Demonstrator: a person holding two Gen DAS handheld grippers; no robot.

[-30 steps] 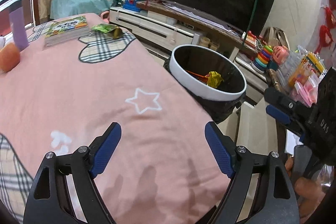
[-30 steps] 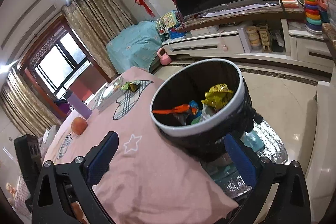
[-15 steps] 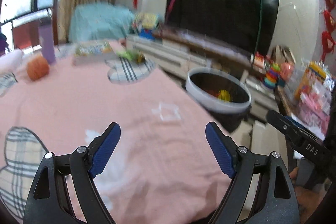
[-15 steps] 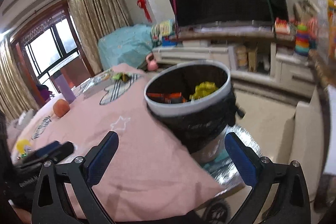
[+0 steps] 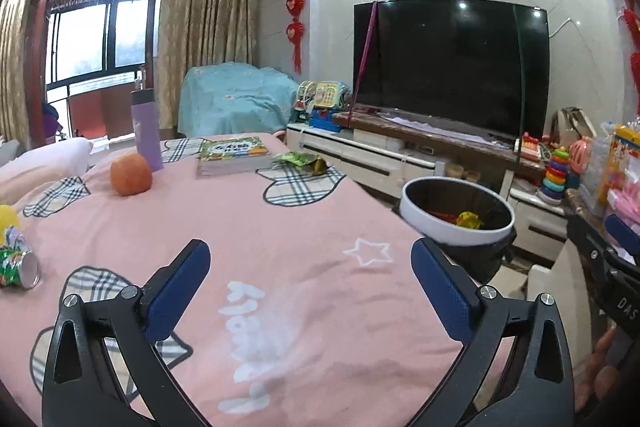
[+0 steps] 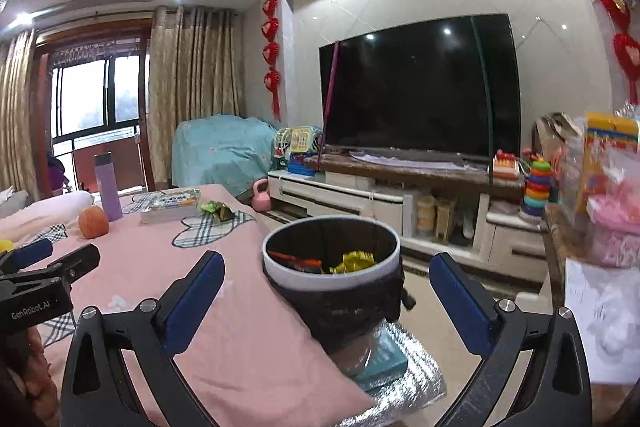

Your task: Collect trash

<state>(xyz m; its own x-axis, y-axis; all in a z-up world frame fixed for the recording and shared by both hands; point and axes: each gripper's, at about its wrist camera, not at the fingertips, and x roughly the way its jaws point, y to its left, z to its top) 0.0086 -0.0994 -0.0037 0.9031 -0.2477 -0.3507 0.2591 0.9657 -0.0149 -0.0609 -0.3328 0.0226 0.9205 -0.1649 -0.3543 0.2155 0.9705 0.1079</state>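
A black bin with a white rim (image 5: 456, 223) (image 6: 332, 277) stands off the right edge of the pink-covered table (image 5: 256, 239) and holds yellow and orange wrappers (image 6: 352, 263). A green wrapper (image 5: 302, 161) (image 6: 216, 209) lies at the far table edge by a book. A crushed green can (image 5: 18, 265) lies at the left edge. My left gripper (image 5: 310, 291) is open and empty over the table. My right gripper (image 6: 326, 301) is open and empty, level with the bin.
An orange (image 5: 131, 174), a purple bottle (image 5: 146, 129) and a book (image 5: 232, 157) sit at the far side of the table. A TV cabinet (image 6: 380, 195) with toys stands behind the bin. A cluttered side table (image 6: 592, 247) is at the right.
Both grippers have tilted up and drawn back, so the views now show the room level. The bin sits farther from both grippers. Both stay open and empty.
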